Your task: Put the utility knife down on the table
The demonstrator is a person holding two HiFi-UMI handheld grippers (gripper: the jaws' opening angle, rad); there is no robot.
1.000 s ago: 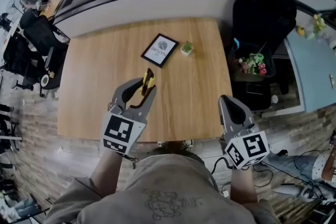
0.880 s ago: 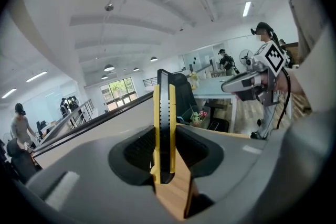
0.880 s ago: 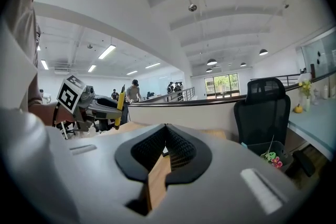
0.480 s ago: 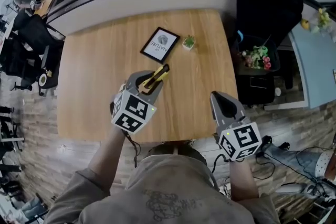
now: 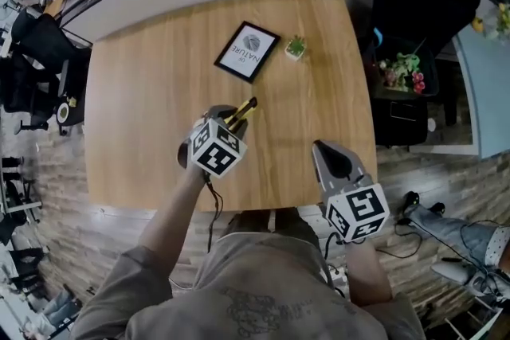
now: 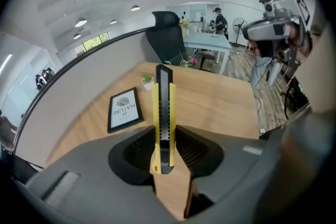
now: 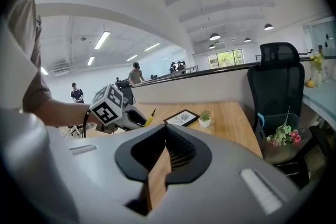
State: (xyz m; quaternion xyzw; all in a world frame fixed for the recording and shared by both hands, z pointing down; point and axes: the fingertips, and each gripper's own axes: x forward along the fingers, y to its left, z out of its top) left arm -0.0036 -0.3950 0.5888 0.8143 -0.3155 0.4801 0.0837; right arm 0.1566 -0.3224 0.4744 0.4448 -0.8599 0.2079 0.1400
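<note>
The left gripper [image 5: 225, 117] has swung forward from the near edge to the middle of the worktop [image 5: 143, 91]. Its jaws are still clamped on the utility knife [image 6: 164, 113], which points toward the picture frame [image 5: 247, 52] and is not yet laid down. Release looks close. The right gripper [image 5: 332, 161] has its jaws together, empty.

You have two grippers: one left gripper [image 5: 225, 119] and one right gripper [image 5: 331, 159]. There is one utility knife [image 5: 241, 112], yellow and black. You work at one wooden surface [image 5: 143, 115], and on it you can count one framed picture [image 5: 247, 51] and one small potted plant [image 5: 296, 48]. Beside it stands one black chair [image 5: 422, 4], with one bunch of flowers [image 5: 402, 74] on it.
</note>
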